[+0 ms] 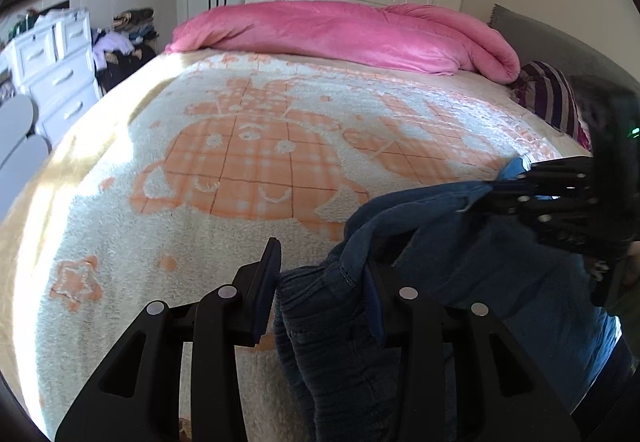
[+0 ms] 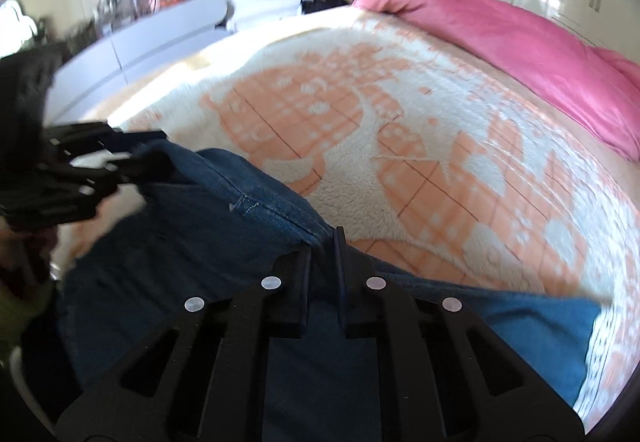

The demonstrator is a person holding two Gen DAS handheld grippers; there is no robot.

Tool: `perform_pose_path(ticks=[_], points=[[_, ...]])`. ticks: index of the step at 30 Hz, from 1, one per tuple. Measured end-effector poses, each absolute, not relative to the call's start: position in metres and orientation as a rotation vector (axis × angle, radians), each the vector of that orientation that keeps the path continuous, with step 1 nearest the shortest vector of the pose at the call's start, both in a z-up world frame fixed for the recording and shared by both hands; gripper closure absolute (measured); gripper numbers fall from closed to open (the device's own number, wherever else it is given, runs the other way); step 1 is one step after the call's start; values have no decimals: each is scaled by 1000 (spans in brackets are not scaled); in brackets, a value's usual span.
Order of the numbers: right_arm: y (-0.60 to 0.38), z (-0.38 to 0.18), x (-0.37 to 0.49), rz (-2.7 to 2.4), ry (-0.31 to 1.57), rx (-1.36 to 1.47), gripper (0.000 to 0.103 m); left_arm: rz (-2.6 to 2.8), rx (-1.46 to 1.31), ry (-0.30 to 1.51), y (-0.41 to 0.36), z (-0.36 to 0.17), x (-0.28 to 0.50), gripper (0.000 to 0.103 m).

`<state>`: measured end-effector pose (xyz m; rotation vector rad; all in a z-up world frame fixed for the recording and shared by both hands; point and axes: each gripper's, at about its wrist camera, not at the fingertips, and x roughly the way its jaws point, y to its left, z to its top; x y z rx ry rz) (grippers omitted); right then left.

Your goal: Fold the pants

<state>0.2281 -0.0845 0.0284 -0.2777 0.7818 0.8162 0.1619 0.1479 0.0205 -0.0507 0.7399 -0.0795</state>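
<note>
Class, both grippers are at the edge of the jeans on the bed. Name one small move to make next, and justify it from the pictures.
Probably lift both grippers together and carry the held edge forward over the blanket. The right gripper is shut on the jeans, and the left gripper has bunched denim between its fingers, so the edge seems secured at two points.

The pants (image 2: 224, 226) are dark blue denim with paler blue stitching. The blanket (image 1: 160, 177) on the bed is cream fleece with an orange plaid figure, stars and dots. Behind it lies a plain pink duvet (image 1: 340, 33). A pillow (image 1: 548, 97) is striped purple and grey. The tongs (image 1: 320, 282) are black with navy pads; the drawers (image 1: 52, 73) are white.
</note>
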Motion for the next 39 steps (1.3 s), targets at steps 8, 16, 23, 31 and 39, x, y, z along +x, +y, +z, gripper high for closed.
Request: perform_pose_path(ticks=[8,16,23,31,39], points=[[-119,46,163,848,747,-146,98,-94,-57,691,139,33,126,65],[-131,42,90,880,747,-157,98,-154,-38,697,134,34,71,64],[-137,29,48,908,791,-119,98,-181,-49,721,133,27,35,64],[-122,14,20,942,847,-170,98,-155,-53,758,136,17,20,64],[-112,6,6,956,874,-180,98,-140,-38,784,138,14,14,62]])
